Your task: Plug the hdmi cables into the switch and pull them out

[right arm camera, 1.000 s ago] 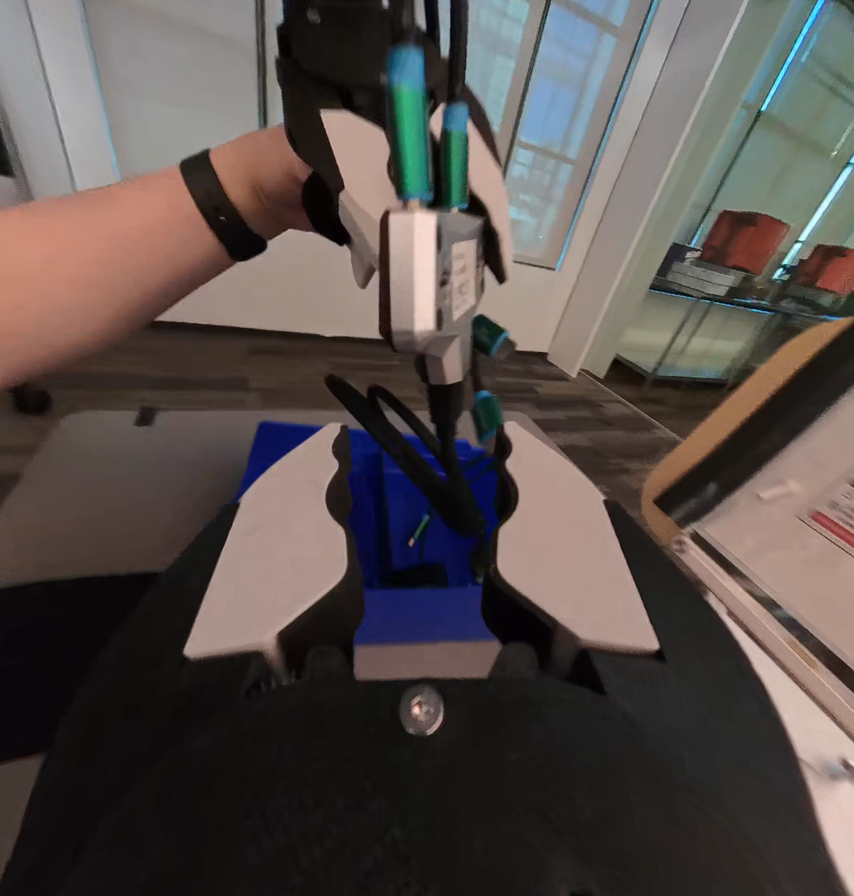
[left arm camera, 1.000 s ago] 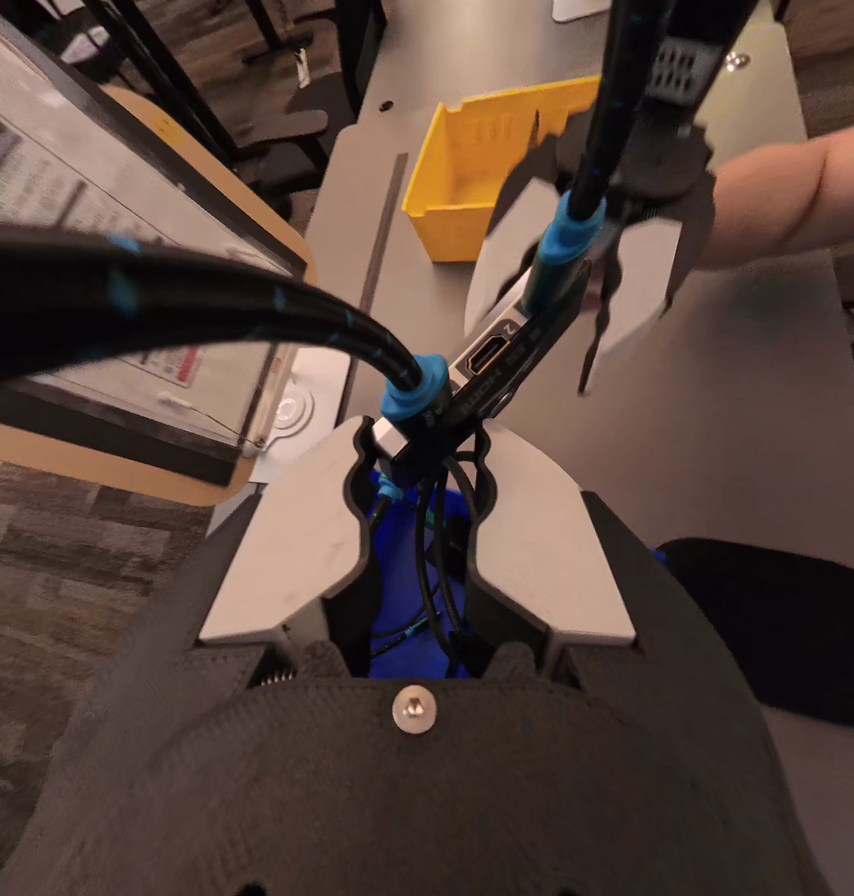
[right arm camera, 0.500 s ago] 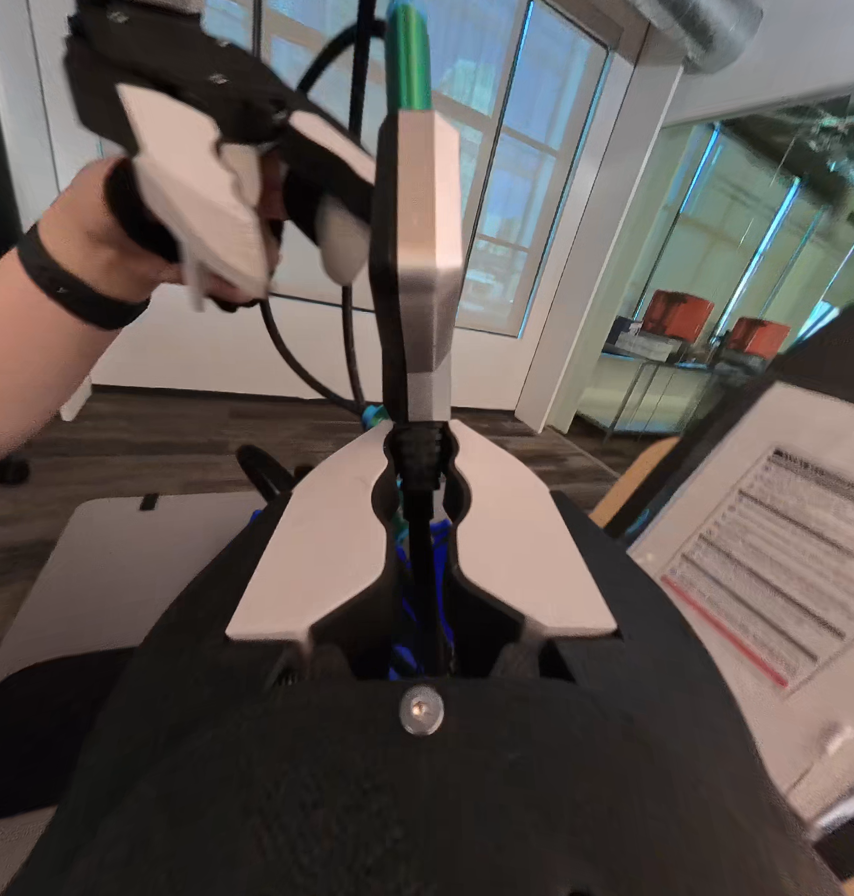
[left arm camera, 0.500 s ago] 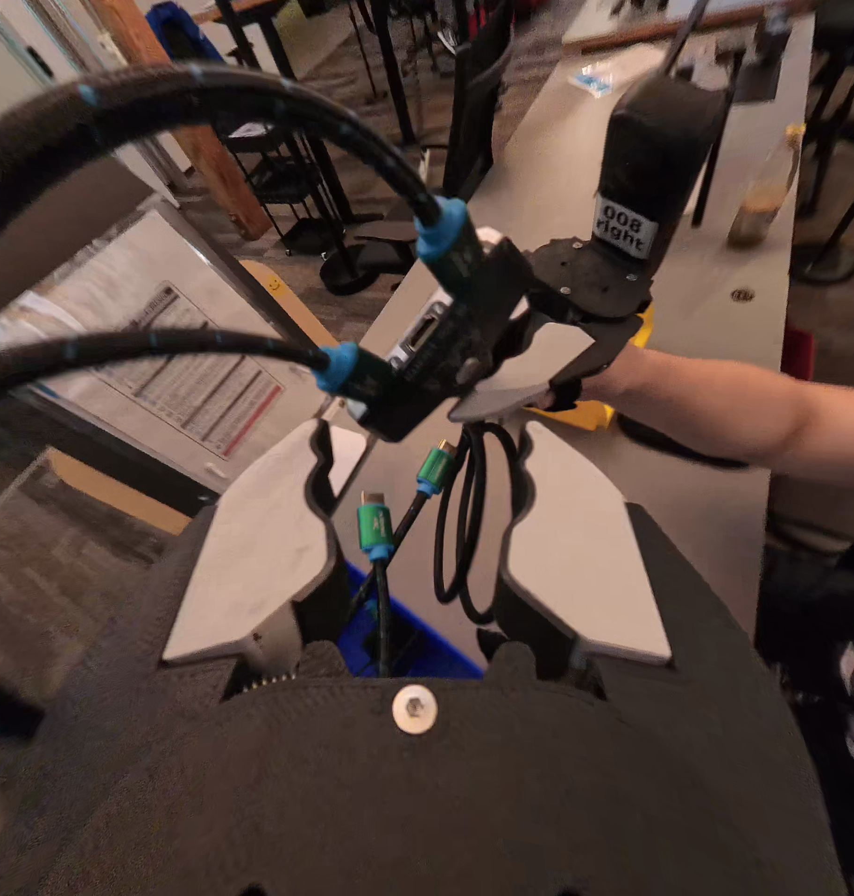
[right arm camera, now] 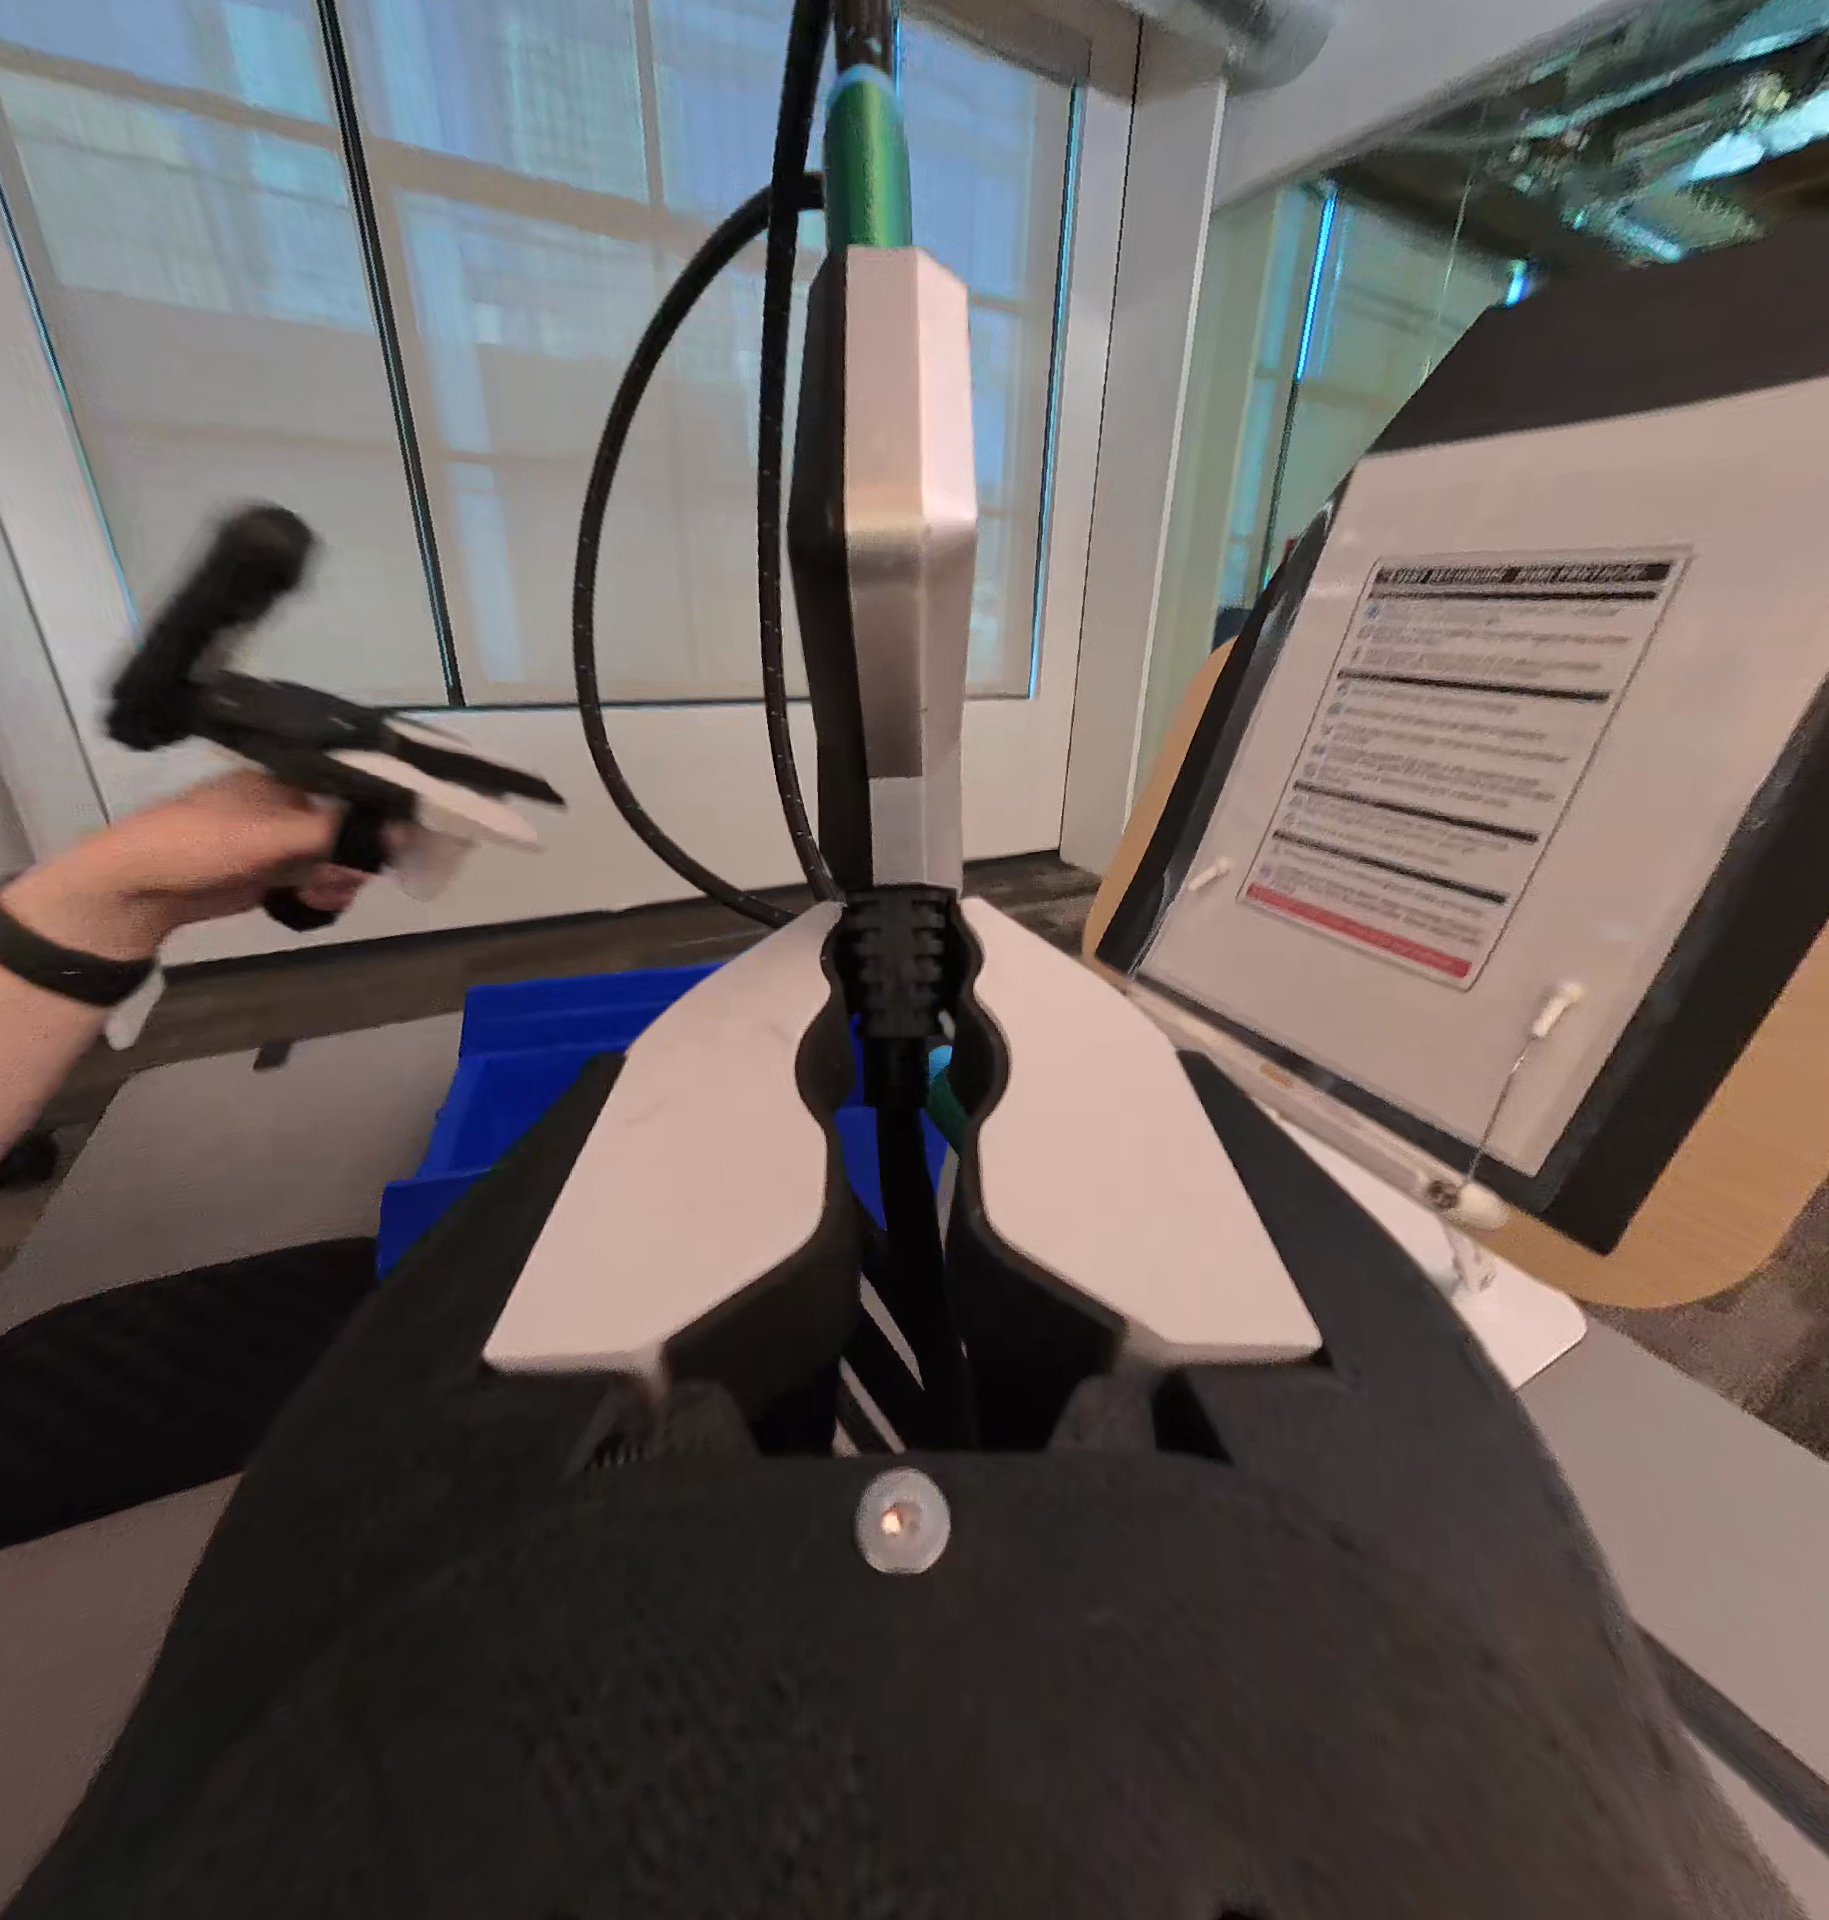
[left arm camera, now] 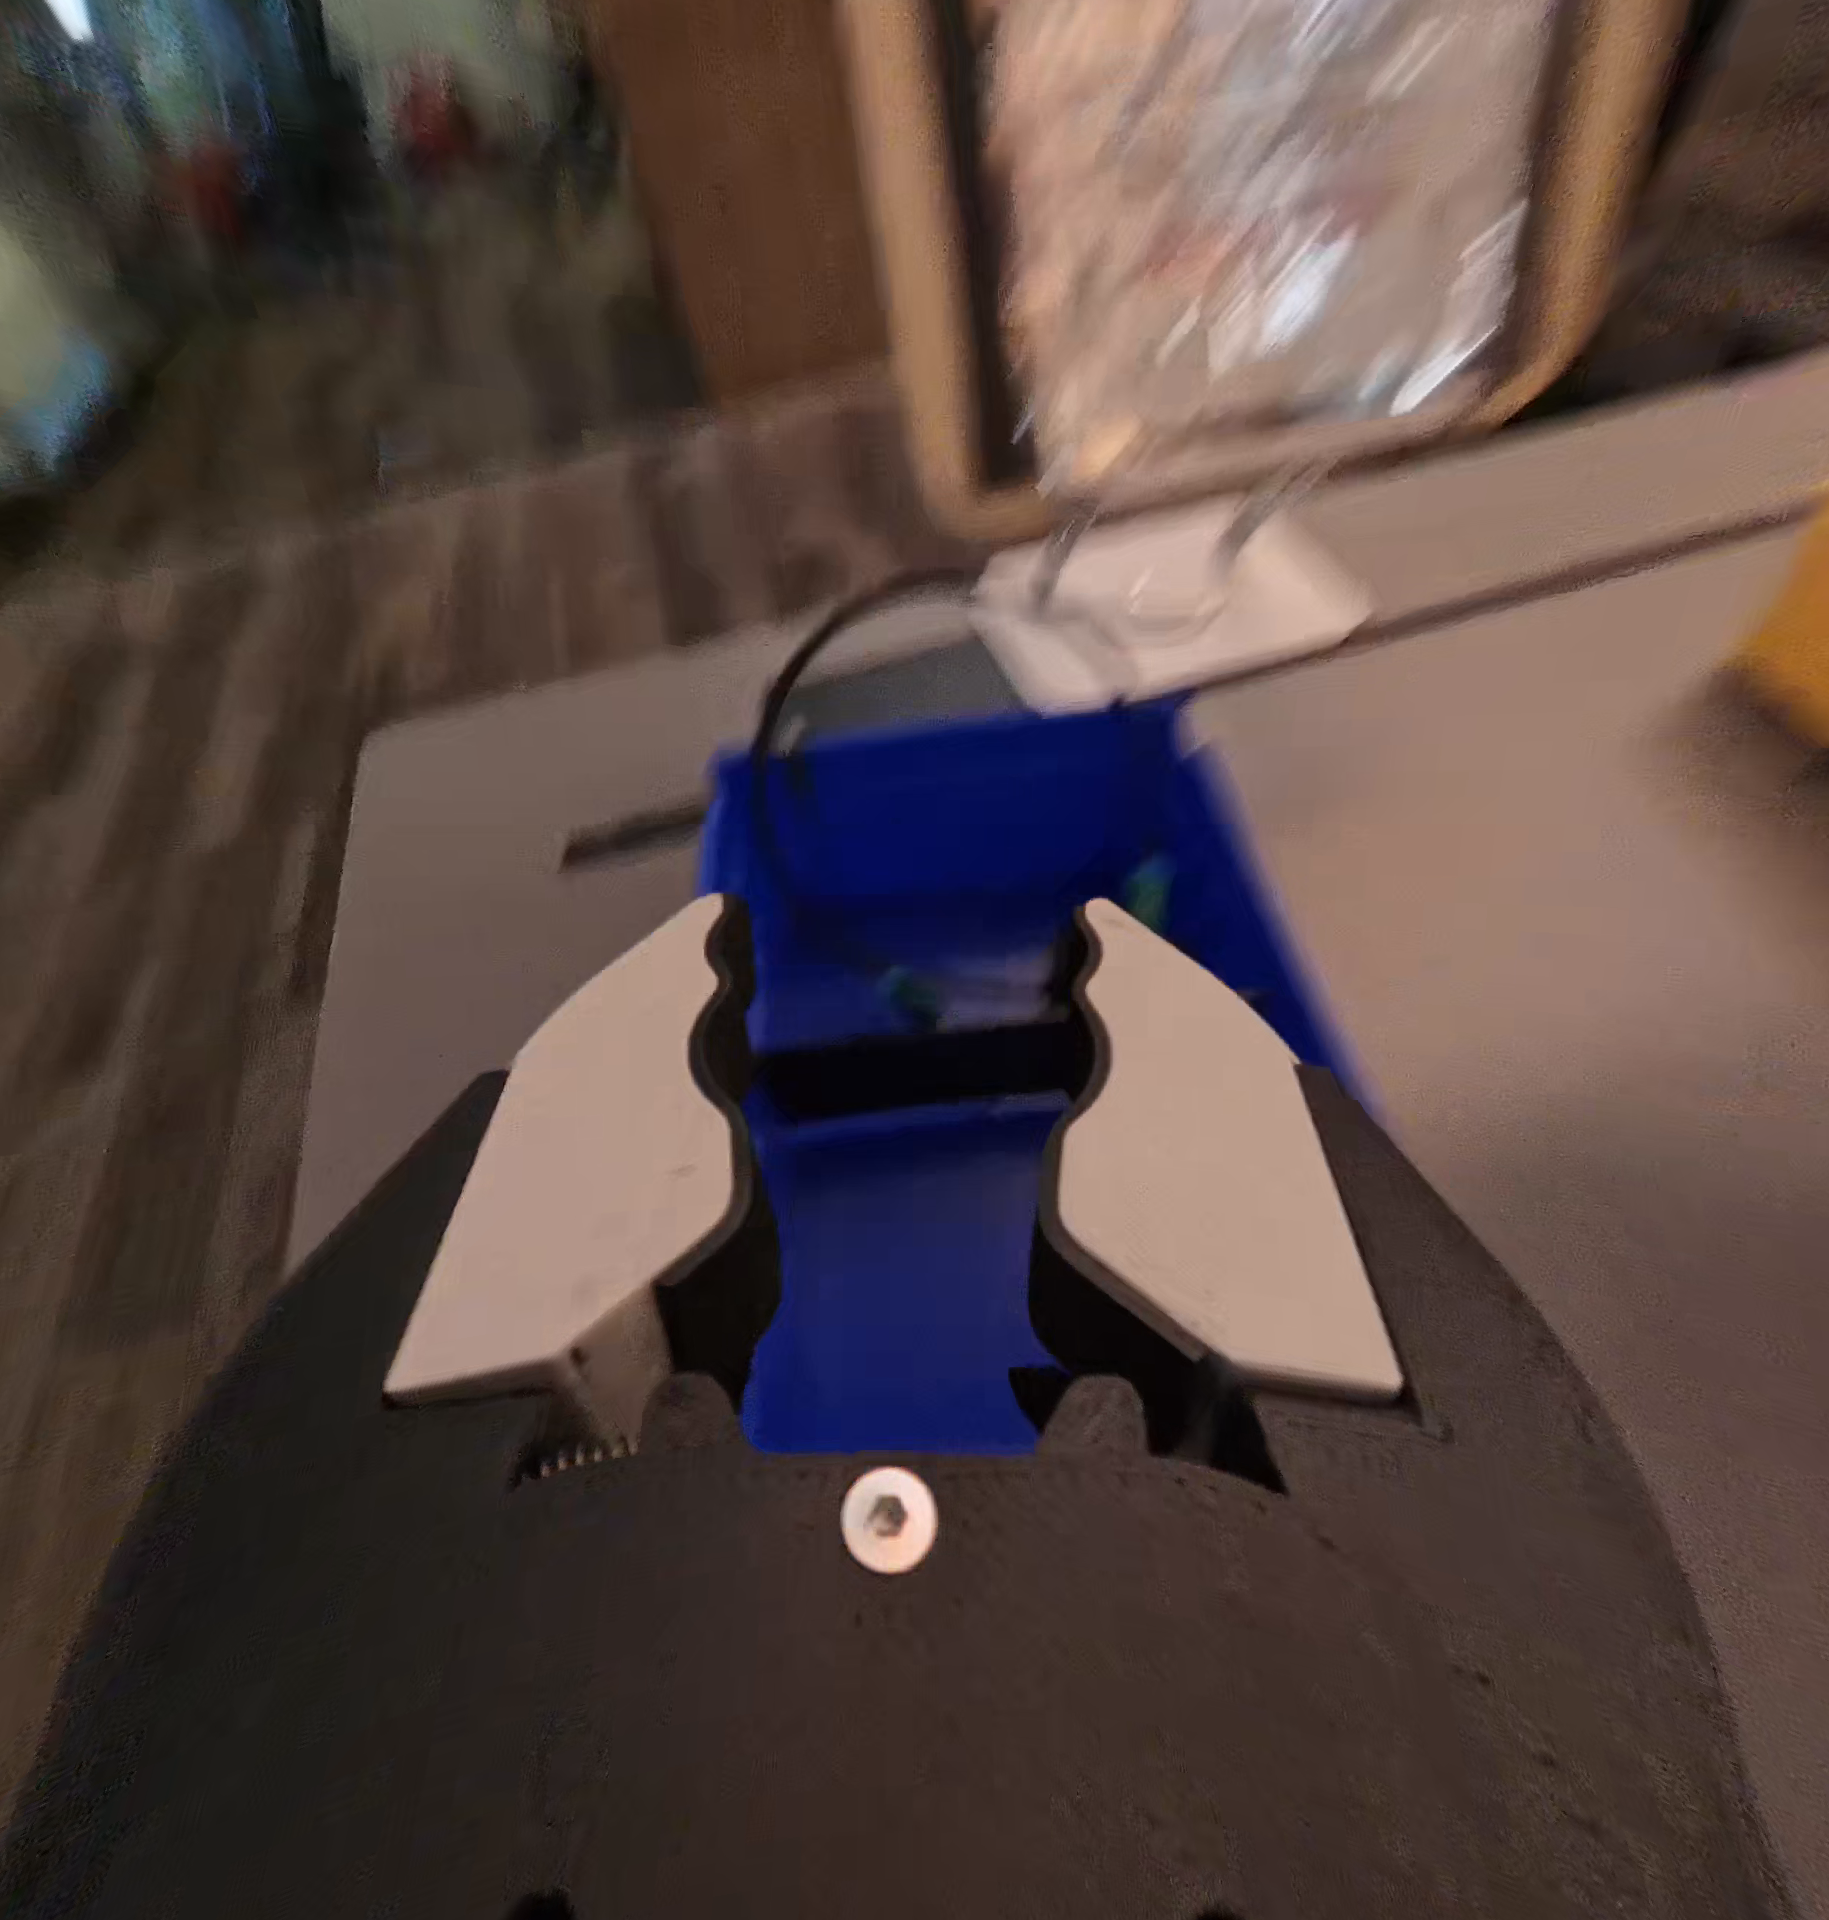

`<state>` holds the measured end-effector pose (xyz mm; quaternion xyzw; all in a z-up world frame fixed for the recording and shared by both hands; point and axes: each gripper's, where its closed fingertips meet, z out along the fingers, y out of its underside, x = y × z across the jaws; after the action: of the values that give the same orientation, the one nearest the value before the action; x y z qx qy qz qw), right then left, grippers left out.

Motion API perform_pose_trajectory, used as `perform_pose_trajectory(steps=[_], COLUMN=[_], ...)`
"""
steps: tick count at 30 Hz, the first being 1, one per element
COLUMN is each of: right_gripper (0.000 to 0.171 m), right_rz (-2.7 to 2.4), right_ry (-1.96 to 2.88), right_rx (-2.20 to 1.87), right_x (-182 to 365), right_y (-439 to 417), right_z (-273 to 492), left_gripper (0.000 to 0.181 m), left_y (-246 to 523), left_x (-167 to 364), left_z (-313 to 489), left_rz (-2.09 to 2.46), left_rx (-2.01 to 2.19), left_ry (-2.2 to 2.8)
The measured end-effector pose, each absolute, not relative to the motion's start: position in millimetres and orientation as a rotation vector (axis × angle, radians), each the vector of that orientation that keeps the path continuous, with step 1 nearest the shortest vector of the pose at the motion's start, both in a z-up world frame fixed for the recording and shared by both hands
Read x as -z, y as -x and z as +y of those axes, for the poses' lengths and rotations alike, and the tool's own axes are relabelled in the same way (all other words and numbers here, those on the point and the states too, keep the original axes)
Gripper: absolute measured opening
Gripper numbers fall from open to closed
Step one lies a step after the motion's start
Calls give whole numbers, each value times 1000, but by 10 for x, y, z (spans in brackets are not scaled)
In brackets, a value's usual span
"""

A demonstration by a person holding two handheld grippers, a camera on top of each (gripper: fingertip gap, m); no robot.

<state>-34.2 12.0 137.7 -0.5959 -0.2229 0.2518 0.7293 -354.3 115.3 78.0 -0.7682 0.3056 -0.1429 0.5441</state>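
Note:
My right gripper [right arm camera: 897,935] is shut on the black ribbed cable collar [right arm camera: 894,966] at the foot of the silver hdmi switch [right arm camera: 899,520]. It holds the switch upright above its fingertips. A green-ended plug [right arm camera: 866,166] sits in the top of the switch, and black cables [right arm camera: 619,582] loop down on its left. My left gripper [left arm camera: 905,925] is open and empty, pointing down over a blue bin [left arm camera: 951,810] with cable ends in it; this view is blurred. In the right wrist view the left gripper [right arm camera: 453,810] is off to the left, apart from the switch.
A framed sign on a stand [right arm camera: 1492,769] is at the right; it also shows blurred in the left wrist view [left arm camera: 1253,208]. The blue bin [right arm camera: 536,1049] sits on the grey table [left arm camera: 1512,935]. A yellow bin [left arm camera: 1814,634] is at the right edge. A black pad [right arm camera: 141,1382] lies at the front left.
My left gripper let go of the switch, opened and swung down toward the blue bin. My right gripper shut on the switch's ribbed collar and now holds it alone, upright.

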Motion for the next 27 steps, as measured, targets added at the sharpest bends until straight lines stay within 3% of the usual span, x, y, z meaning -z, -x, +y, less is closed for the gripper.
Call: perform_pose_trajectory(steps=[2,4,9,12,13,23,27], right_gripper=[16,16,16,16,16,15,15], right_rz=[-483,-488,-501,-520,-525,-545,-544], right_ry=[1290,1268,1258,1257,1256,1246,1240], right_rx=[-557,-540,-508,-491,-483,-425,-451], right_x=[-1475,-1537,-1594,-1608,-1610,-1680,-1680], right_y=[276,224,153,169,175,175,197], right_z=[62,-14,-108,-136,-143,-261,-265], left_gripper=[61,46,58,36,12,5,5], left_y=[3818,3875,4279,4506,4467,4745,4769], left_x=[-313,24,541,836,883,877,866], left_z=[1550,1668,1841,1691,1640,1366,1418], left_rz=[717,741,818,839,812,222,260], left_rx=[295,362,-73,-221,-150,121,115], left_ry=[2107,2300,2515,2734,2781,2816,2768])
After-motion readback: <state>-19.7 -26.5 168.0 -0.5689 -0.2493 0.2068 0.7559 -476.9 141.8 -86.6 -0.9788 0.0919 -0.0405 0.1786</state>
